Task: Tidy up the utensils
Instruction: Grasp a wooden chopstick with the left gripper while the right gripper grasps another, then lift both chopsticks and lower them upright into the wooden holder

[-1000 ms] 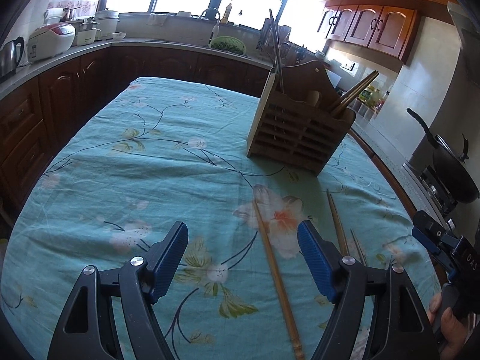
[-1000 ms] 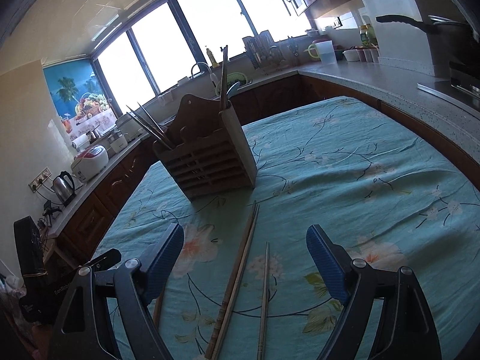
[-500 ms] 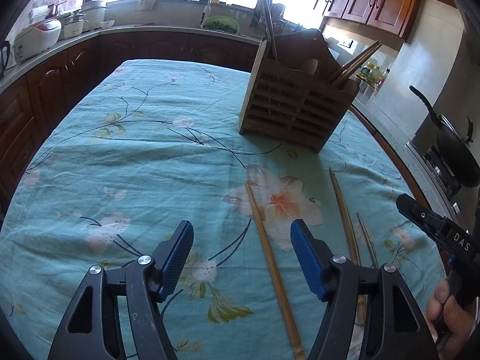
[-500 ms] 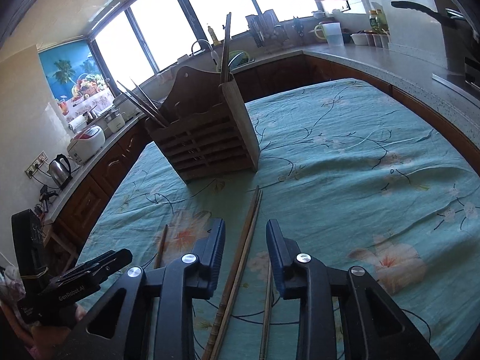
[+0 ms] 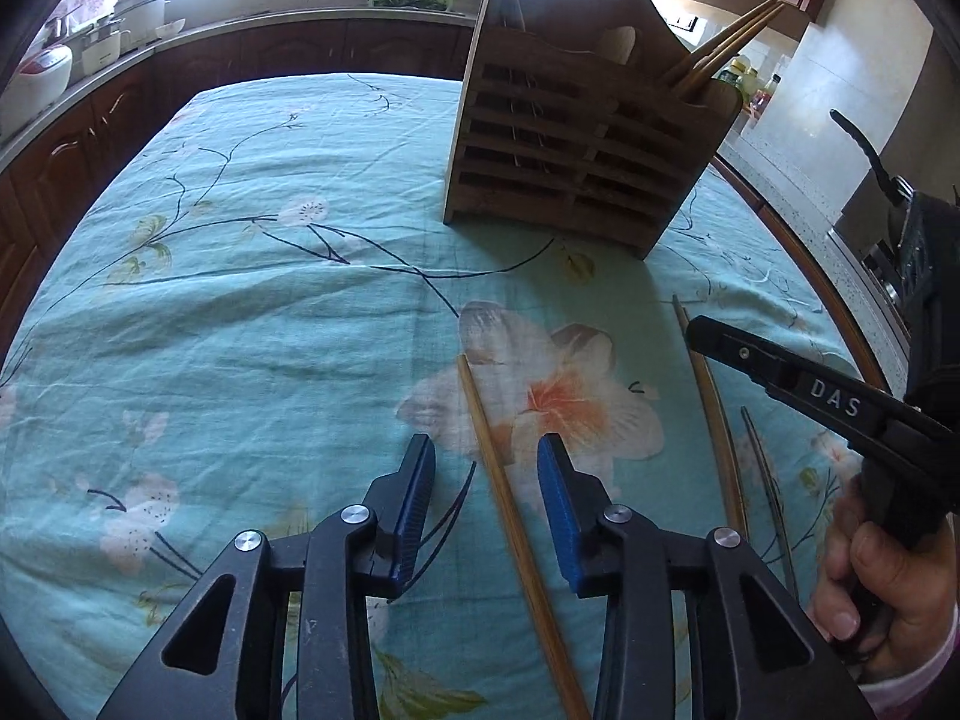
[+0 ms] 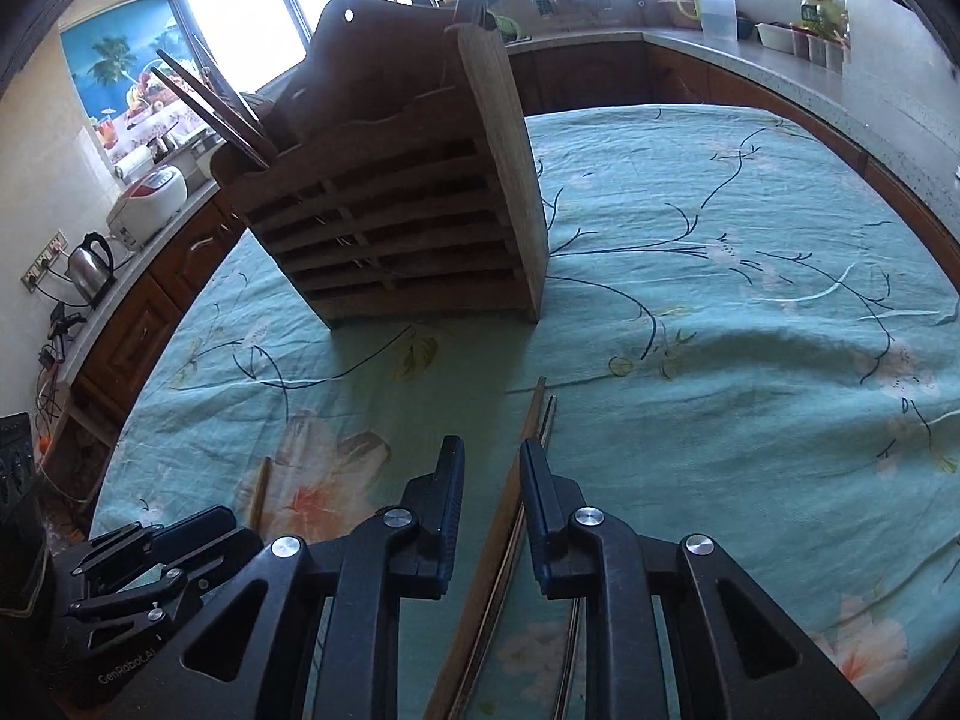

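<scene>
loose chopstick [image 5: 510,492]: lay flat on the tablecloth [image 5: 240,330], between the left gripper's blue pads, not lifted.
chopstick pair [image 6: 510,504]: lay side by side on the cloth, running between the right gripper's fingers; a thinner dark stick [image 5: 765,480] lay just beside them.
holder [image 5: 576,150]: wooden slatted caddy stood upright further up the table, apart from the loose sticks; it already held several chopsticks [image 5: 720,48] in one end compartment and darker utensils at the other (which ones, I couldn't tell).
left gripper [image 5: 486,480]: jaws had just been closing, gap visible on both sides of the stick, so no grasp yet.
right gripper [image 6: 492,492]: jaws had just been closing too, narrower; the pair sat against the right-side pad, clear gap on the other side, so not clamped.
done: part of the set was in the holder.
left: at least four sticks were on the cloth; judged early-to-mid task, both pickups pending.
</scene>
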`<state>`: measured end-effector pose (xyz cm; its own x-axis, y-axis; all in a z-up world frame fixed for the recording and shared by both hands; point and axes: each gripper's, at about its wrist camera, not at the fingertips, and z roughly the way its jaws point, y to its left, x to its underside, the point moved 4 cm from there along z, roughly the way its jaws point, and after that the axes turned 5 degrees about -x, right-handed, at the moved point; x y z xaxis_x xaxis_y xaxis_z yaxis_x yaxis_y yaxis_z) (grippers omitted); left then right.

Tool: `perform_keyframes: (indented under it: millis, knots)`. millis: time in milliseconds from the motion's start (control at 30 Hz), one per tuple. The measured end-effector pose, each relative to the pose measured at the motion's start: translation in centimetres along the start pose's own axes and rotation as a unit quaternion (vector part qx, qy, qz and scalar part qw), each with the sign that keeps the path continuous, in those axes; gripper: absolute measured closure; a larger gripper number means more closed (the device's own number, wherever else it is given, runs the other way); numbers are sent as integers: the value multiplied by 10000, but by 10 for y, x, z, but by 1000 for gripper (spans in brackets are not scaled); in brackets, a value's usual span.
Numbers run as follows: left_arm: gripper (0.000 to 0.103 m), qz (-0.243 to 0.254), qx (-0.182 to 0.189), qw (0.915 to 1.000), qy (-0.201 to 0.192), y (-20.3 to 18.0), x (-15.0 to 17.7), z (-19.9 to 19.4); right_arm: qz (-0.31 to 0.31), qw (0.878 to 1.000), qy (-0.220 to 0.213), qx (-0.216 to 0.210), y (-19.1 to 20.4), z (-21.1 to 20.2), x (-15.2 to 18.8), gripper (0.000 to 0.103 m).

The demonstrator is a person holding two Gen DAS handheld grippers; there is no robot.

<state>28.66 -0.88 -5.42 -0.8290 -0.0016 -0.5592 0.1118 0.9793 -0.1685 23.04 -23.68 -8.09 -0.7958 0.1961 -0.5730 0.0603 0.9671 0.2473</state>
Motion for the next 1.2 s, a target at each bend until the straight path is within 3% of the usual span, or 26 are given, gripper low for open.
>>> perform_keyframes:
  millis: [200,500,533,733,967,1200]
  knots:
    - [69,91,53,9999,-44,0,-2,6,-64,9999,78,63,-4,10,-9,85]
    - [88,372,-90,9992,-127,-2,1,6,-620,9969,281,404,8,22,-7,88]
    - [91,386,-96,9991,-133,-3,1,6,-622,9968,294,402,8,21,-6,93]
    - [98,356,0,9993,-101,-1,-1,6,-360,9990,265,27,7,13,1,98]
    - [99,41,270,9993,-266,12,-2,-17,-120,9990,-200,-389,12,-33,7,98]
    - [99,-70,565,9944,-888,20,-10,-80,-95,9947,-801,-638,22,-90,-8,98]
